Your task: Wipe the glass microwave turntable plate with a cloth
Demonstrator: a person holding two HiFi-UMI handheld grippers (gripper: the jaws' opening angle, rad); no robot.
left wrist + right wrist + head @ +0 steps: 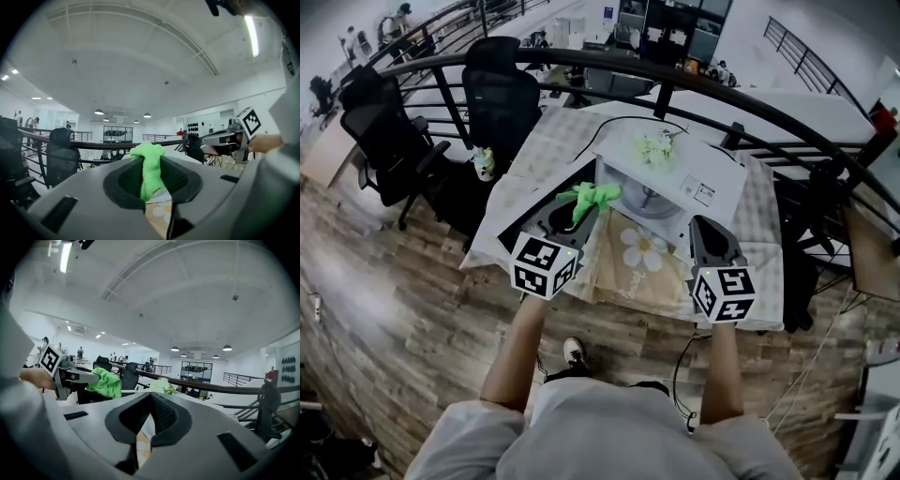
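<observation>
A white microwave [698, 178] stands open on the table, and the round glass turntable plate [649, 200] shows inside its cavity. My left gripper [581, 211] hovers in front of the opening at the left, shut on a bright green cloth [592, 196]. In the left gripper view the cloth [151, 173] hangs pinched between the jaws. My right gripper [705, 227] is held near the table's front right, jaws shut with nothing between them. The right gripper view shows those shut jaws and, to the left, the cloth [105, 383].
A beige mat with a daisy print [642, 248] lies in front of the microwave. Pale flowers [656, 145] sit on top of it. A small cup [485, 164] stands off the table's left edge. Black office chairs [502, 98] and a curved dark railing [675, 80] stand behind.
</observation>
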